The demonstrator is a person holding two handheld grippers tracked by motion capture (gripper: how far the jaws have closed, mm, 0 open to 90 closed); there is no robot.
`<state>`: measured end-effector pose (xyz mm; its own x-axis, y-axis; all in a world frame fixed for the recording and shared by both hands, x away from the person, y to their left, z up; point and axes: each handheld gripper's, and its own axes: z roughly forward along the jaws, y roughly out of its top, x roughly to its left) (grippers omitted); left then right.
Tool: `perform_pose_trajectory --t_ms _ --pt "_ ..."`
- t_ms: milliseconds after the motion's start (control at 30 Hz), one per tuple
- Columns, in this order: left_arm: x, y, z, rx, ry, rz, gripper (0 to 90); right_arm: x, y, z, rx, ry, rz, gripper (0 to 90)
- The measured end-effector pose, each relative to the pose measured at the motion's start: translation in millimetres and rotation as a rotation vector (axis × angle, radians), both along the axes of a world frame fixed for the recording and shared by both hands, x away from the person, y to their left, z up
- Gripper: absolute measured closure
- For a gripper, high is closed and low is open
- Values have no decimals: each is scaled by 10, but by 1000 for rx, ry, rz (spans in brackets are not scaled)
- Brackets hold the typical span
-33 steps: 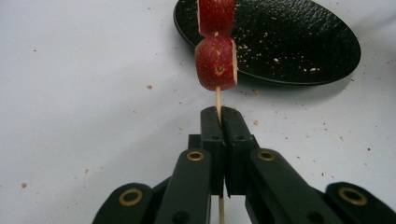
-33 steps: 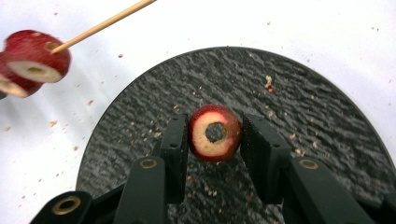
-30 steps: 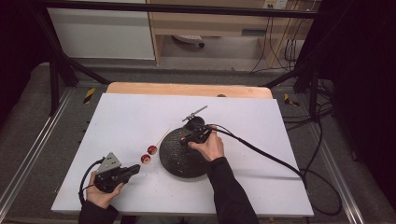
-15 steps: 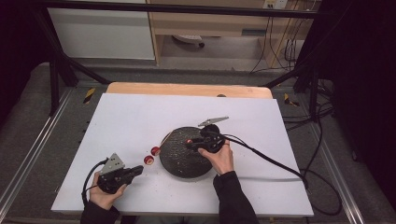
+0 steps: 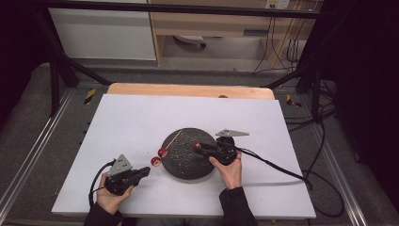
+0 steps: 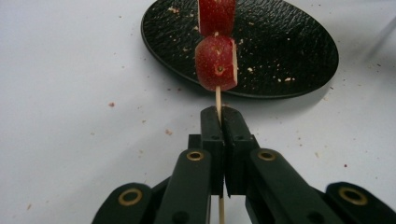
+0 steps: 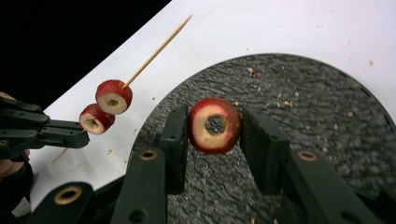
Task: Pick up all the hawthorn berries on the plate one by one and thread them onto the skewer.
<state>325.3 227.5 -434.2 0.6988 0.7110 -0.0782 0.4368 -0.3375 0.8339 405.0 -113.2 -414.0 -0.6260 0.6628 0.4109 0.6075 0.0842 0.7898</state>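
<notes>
High view: the right gripper (image 5: 200, 147) is carrying its red fruit ring (image 5: 196, 146) from the black plate (image 5: 188, 169) centre leftward.

Left gripper view: the left gripper (image 6: 219, 116) is clamping the skewer (image 6: 218, 99) at centre, two pieces (image 6: 216, 63) threaded.

Right gripper view: jaws are pinching the ring mid-frame, nearing the skewer's point for threading.

In the left gripper view, the upper fruit ring (image 6: 216, 16) is cut off by the top edge, and the skewer (image 6: 218, 100) vanishes between the tongs
</notes>
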Motion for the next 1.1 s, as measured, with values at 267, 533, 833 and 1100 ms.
perform_pose_trajectory --t_ms 267,533,833,1100 --pt "-8 -134 45 -4 -19 -4 879 -91 -78 -74 104 -24 -70 630" --pt "11 -249 111 -29 -32 2 880 -118 -142 -4 222 -71 -141 631" --pt "21 -390 177 -56 -56 3 880 -87 -185 109 343 -116 -191 631" --pt "43 -491 255 -78 -74 7 879 -35 -218 192 435 -144 -245 631"
